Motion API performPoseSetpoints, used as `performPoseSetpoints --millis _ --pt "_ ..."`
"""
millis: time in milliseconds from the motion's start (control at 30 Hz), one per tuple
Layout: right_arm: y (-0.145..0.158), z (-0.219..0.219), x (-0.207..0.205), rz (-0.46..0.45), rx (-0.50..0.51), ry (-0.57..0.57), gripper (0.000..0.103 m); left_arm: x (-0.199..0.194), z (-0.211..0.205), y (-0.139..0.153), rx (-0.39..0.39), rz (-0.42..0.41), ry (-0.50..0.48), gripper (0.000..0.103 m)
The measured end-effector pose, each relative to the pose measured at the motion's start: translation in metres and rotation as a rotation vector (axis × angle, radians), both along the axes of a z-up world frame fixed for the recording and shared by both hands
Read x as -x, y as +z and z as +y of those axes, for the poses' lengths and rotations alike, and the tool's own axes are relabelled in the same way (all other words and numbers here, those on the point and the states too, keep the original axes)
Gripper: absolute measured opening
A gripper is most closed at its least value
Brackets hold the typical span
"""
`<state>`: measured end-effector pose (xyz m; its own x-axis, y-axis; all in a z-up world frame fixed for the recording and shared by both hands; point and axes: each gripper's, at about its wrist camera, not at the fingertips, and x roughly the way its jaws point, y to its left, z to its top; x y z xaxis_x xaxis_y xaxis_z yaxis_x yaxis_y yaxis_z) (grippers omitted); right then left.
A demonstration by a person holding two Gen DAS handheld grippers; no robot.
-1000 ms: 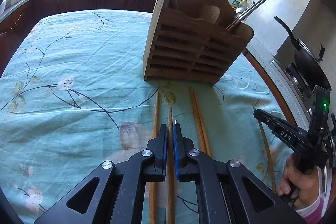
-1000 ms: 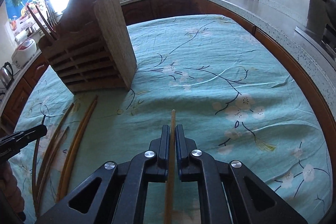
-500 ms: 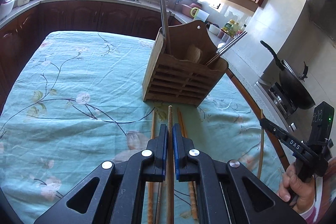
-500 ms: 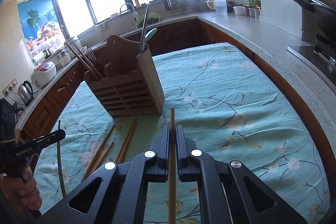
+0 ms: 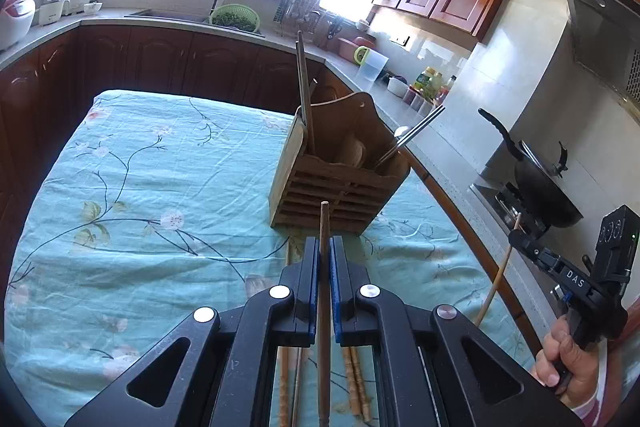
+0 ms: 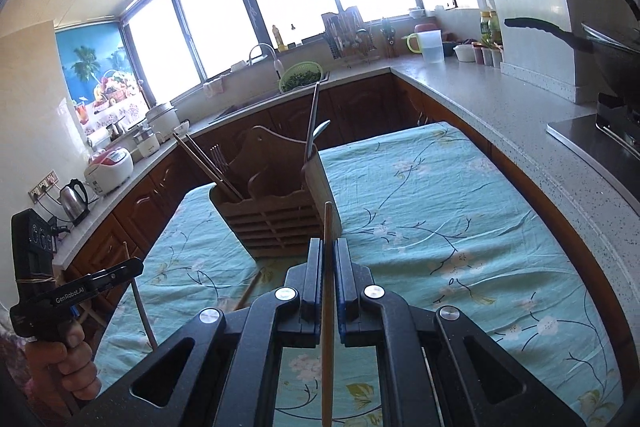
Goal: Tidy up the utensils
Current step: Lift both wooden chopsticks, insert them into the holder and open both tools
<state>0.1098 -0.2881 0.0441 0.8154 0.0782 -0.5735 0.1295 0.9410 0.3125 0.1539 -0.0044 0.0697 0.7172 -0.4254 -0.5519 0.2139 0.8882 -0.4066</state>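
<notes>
My left gripper [image 5: 324,247] is shut on a wooden chopstick [image 5: 324,223] and holds it high above the table, tip towards the wooden utensil holder [image 5: 340,187]. My right gripper [image 6: 328,249] is shut on a lighter chopstick [image 6: 328,227], also raised, facing the holder [image 6: 276,215] from the other side. The holder has metal chopsticks and a spoon standing in it. Several chopsticks [image 5: 356,383] lie on the cloth under my left gripper. The right gripper also shows in the left wrist view [image 5: 520,237] with its stick hanging down.
The table carries a teal floral cloth [image 5: 140,187]. A wok [image 5: 540,187] sits on the stove to the right. Counters with a jug [image 6: 430,45], rice cooker [image 6: 110,169] and kettle [image 6: 76,199] ring the table.
Both grippers have risen well above the table, each carrying its chopstick. The holder now looks smaller and farther below. The loose chopsticks stay on the cloth.
</notes>
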Motion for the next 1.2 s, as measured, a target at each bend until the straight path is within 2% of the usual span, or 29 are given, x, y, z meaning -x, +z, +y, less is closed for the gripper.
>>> performPoseSetpoints --millis 833,1067,1200 --pt "0.034 0.001 -0.027 -0.111 -0.009 0.005 0.005 -0.011 0.005 0.02 0.017 -0.095 0.026 0.003" --pt "0.053 -0.002 -0.053 -0.181 -0.012 -0.004 0.005 -0.031 0.006 0.032 0.029 -0.15 0.059 0.003" --pt "0.075 -0.004 -0.075 -0.251 0.01 -0.027 0.005 -0.046 0.006 0.051 0.04 -0.231 0.097 0.003"
